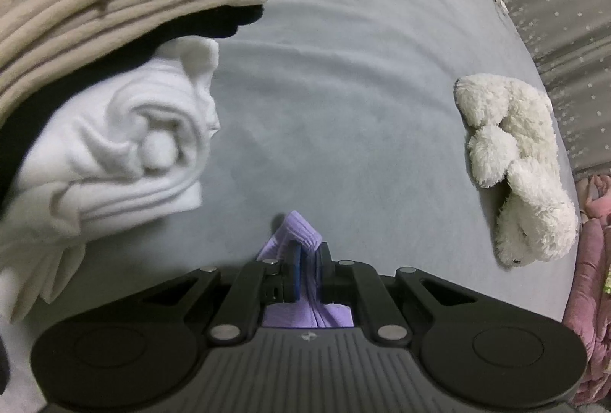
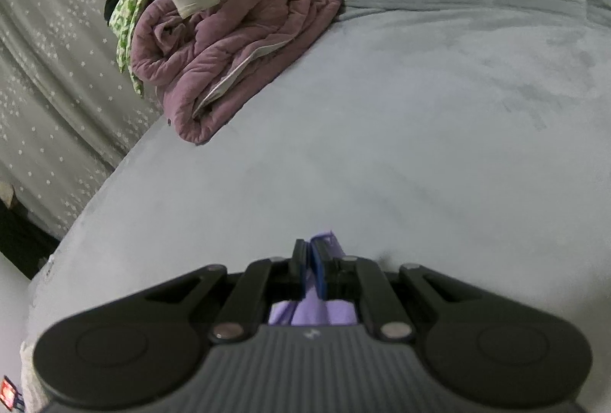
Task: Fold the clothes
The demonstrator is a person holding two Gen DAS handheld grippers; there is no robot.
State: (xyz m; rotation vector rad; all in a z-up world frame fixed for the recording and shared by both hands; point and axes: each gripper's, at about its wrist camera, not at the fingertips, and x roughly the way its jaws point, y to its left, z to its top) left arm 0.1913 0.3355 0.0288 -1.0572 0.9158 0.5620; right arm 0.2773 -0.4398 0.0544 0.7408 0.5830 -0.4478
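A lilac ribbed garment [image 1: 296, 229] is pinched in my left gripper [image 1: 307, 254], which is shut on it; a fold pokes past the blue pads and more cloth hangs below. In the right wrist view my right gripper [image 2: 310, 252] is likewise shut on the lilac garment [image 2: 324, 239], with purple fabric bunched under the jaws. Both grippers hover low over the pale grey bed cover [image 1: 343, 88]. How the rest of the garment lies is hidden by the gripper bodies.
At left sits a stack of folded clothes: beige [image 1: 114, 4], black [image 1: 214, 23], white [image 1: 114, 145]. A white plush toy [image 1: 511, 164] lies at right near the bed edge. A folded mauve quilt [image 2: 236, 42] with white and green cloth on top lies far left in the right wrist view.
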